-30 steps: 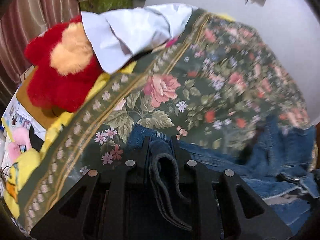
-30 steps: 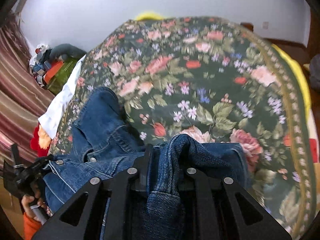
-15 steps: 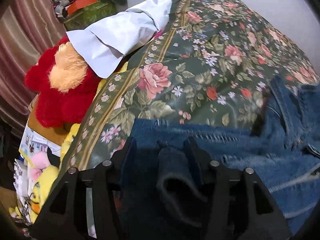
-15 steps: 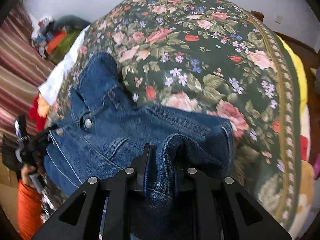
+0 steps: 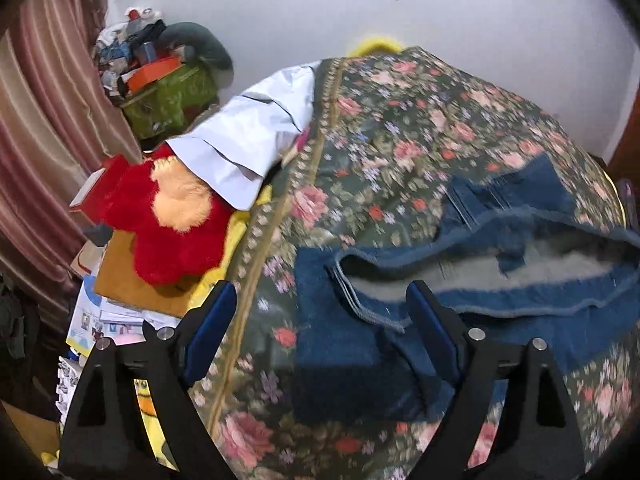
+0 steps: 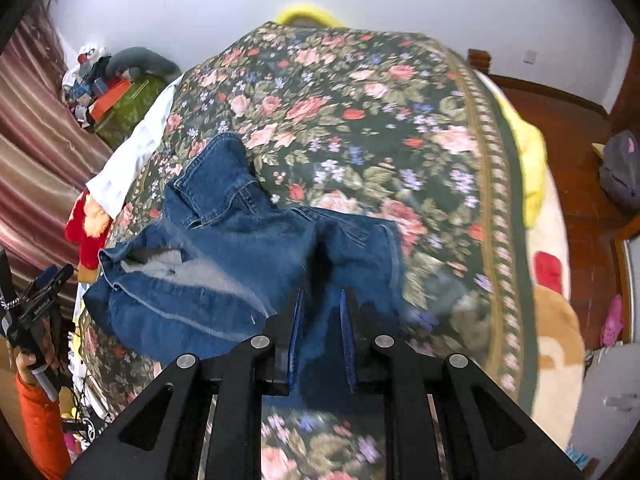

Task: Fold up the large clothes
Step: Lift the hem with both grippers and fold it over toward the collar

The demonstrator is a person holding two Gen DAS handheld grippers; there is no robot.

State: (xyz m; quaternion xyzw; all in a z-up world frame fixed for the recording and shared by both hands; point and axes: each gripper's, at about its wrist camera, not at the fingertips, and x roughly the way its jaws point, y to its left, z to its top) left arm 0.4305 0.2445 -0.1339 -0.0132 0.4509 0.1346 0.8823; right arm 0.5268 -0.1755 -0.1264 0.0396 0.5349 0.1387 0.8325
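**Inventory, by size**
- One floral bed cover [image 5: 400, 120], dark green with pink roses, spread over the whole bed.
- One denim jacket [image 6: 240, 248], lying crumpled on the near-left part of the cover, grey lining exposed at the opening, one sleeve stretched toward the far left edge.
- One white cloth [image 5: 256, 144], draped over the cover's left edge.
- One red plush toy [image 5: 176, 232], beside the bed, partly under the white cloth.
- Two grippers, one per hand.

**Left gripper** [image 5: 320, 296]
- Angled downward over the jacket's left end, near the cover's border stripe.
- Jaws spread wide, having just been opening.
- Jacket hem visible in the gap between the blue pads [image 5: 212, 320], neither pad pressing on it.
- In the right wrist view, held at the bed's left edge by one hand [image 6: 32, 356] in an orange sleeve [image 6: 36, 420].

**Right gripper** [image 6: 320, 294]
- Pointed steeply downward over the jacket's right end.
- Jaws drawn close together, only a narrow gap left.
- Dark denim filling that gap. Probably clamped on a fold of the jacket, though heavily blurred there.
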